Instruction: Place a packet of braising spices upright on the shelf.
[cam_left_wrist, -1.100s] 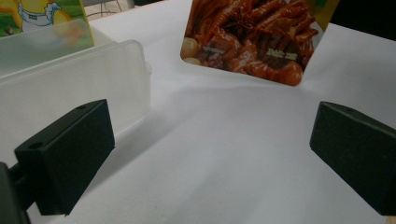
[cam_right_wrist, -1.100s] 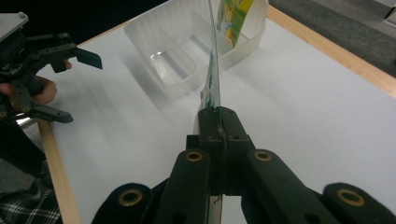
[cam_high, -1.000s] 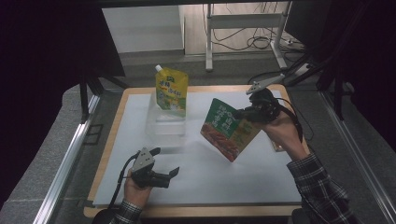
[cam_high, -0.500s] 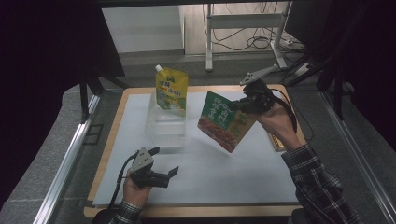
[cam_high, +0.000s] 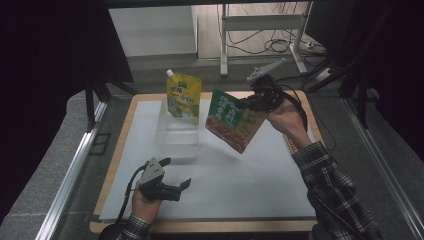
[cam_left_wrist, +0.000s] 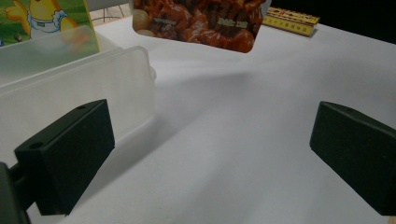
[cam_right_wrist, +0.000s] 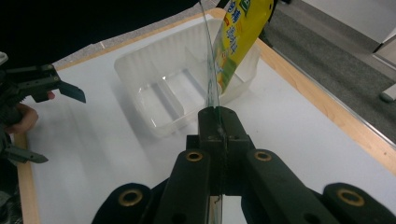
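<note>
On my left, the left tongs (cam_high: 175, 187) rest low over the near part of the white surface (cam_high: 260, 185), jaws spread wide and holding nothing. Ahead of them sits the clear plastic bin (cam_high: 176, 137), with the yellow spouted pouch (cam_high: 183, 96) standing upright in its far side. Moving right, the green and red pouch (cam_high: 233, 120) hangs tilted in the air just right of the bin, above the surface and touching nothing below. The right tongs (cam_high: 248, 104) are clenched on its upper right edge; in the right gripper view I see the film pinched thin between the closed jaws, edge-on.

I judge this pouch light and floppy, its film slick, so it will swing and fold under its own contents. The sealed border where I hold it now seems the best grip: flat, stiff, and unlikely to slide.

For room, the bin's near compartment looks free, but its rim and the yellow pouch are close, so the lower corner could snag on the way in. Right of the pouch the surface lies open up to a small yellow strip (cam_high: 290, 145) near the wooden edge.
</note>
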